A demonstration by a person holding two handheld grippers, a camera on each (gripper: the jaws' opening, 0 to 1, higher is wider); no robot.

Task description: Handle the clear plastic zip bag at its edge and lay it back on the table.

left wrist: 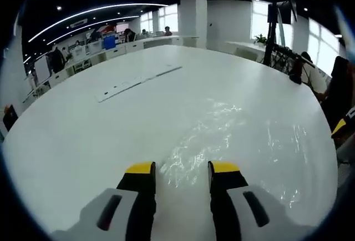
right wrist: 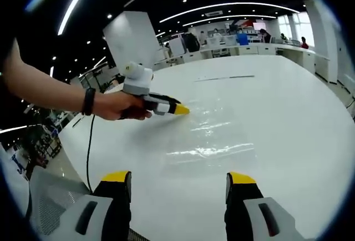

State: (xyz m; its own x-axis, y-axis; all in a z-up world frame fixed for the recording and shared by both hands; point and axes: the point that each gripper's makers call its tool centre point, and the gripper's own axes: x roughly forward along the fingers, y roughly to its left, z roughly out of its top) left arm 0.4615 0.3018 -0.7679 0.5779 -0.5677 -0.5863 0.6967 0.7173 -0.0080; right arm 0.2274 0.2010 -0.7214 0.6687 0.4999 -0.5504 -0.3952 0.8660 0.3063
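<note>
The clear plastic zip bag (left wrist: 222, 132) lies flat and crinkled on the white table (left wrist: 83, 141). My left gripper (left wrist: 182, 169) is open, low over the table. Its yellow-tipped jaws stand on either side of the bag's near edge, and shiny film shows between them. In the right gripper view the bag (right wrist: 216, 138) lies mid-table, with the left gripper (right wrist: 178, 109), held by a person's hand (right wrist: 119, 106), at its far-left edge. My right gripper (right wrist: 178, 177) is wide open with nothing between its jaws, short of the bag's near edge.
White strips (left wrist: 138, 80) lie further along the table (right wrist: 288, 113), and the strips (right wrist: 224, 77) sit beyond the bag. A black cable (right wrist: 89, 152) hangs from the left gripper. A mesh chair (right wrist: 47, 207) stands by the table's edge. A seated person (left wrist: 310, 74) and a black stand (left wrist: 274, 30) are at the far right.
</note>
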